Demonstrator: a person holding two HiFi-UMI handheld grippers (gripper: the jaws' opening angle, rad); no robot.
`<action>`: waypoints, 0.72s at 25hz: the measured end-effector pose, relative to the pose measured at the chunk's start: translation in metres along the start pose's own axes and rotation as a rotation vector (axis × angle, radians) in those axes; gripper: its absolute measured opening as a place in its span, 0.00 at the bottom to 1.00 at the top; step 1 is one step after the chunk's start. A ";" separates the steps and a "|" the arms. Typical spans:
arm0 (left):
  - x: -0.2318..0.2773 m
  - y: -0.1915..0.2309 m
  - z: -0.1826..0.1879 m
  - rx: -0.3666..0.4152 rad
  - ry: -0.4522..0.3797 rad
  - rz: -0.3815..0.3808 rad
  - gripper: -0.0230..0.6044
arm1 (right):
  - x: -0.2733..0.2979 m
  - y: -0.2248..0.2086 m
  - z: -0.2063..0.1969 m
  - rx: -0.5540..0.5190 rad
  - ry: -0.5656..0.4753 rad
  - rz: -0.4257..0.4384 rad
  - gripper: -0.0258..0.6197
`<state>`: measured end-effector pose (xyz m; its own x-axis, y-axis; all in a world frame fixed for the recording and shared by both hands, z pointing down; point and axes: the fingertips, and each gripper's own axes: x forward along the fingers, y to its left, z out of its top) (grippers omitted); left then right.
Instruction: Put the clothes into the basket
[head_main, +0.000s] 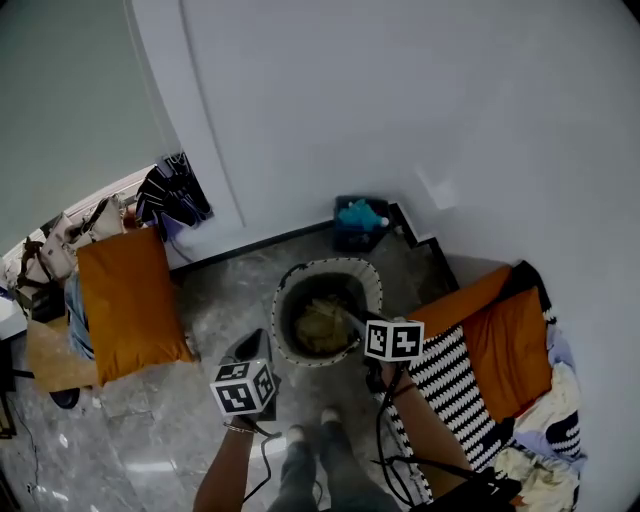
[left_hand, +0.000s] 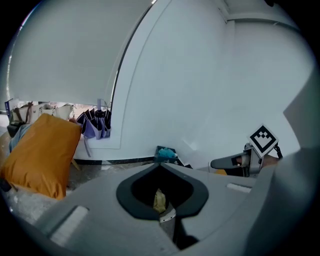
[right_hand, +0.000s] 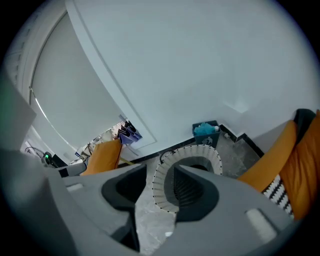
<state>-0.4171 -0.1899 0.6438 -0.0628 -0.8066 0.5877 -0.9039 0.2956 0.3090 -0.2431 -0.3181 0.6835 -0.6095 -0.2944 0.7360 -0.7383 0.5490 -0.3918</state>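
A round basket (head_main: 290, 345) with a white ribbed rim stands on the floor below me, an olive-yellow garment (head_main: 322, 326) lying inside. My right gripper (head_main: 352, 318) reaches over the basket's right rim. In the right gripper view its jaws (right_hand: 161, 170) stand open with nothing between them, and the basket (right_hand: 162, 192) shows through the gap. My left gripper (head_main: 256, 346) hovers just outside the left rim. In the left gripper view (left_hand: 159, 165) its tips meet, shut, and yellowish cloth (left_hand: 159, 200) shows in the hollow behind them. More clothes (head_main: 545, 445) are piled at the lower right.
An orange cushion (head_main: 130, 300) lies to the left, with bags (head_main: 60, 245) and a purple umbrella (head_main: 175, 195) behind it. A blue bin (head_main: 358, 222) stands by the wall. Orange cushions (head_main: 510, 350) and black-and-white striped fabric (head_main: 450, 385) lie to the right. The person's feet (head_main: 310, 432) are near the basket.
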 end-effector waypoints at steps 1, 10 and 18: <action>-0.004 -0.005 0.002 0.015 0.001 -0.016 0.03 | -0.011 0.001 0.000 0.007 -0.022 -0.003 0.31; -0.033 -0.088 0.007 0.169 0.009 -0.223 0.03 | -0.126 -0.014 -0.029 0.062 -0.178 -0.123 0.31; -0.062 -0.177 0.005 0.291 0.006 -0.404 0.03 | -0.222 -0.047 -0.074 0.199 -0.296 -0.251 0.31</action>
<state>-0.2555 -0.1953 0.5488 0.3187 -0.8239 0.4687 -0.9361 -0.1959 0.2921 -0.0515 -0.2205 0.5796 -0.4393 -0.6272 0.6432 -0.8977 0.2792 -0.3409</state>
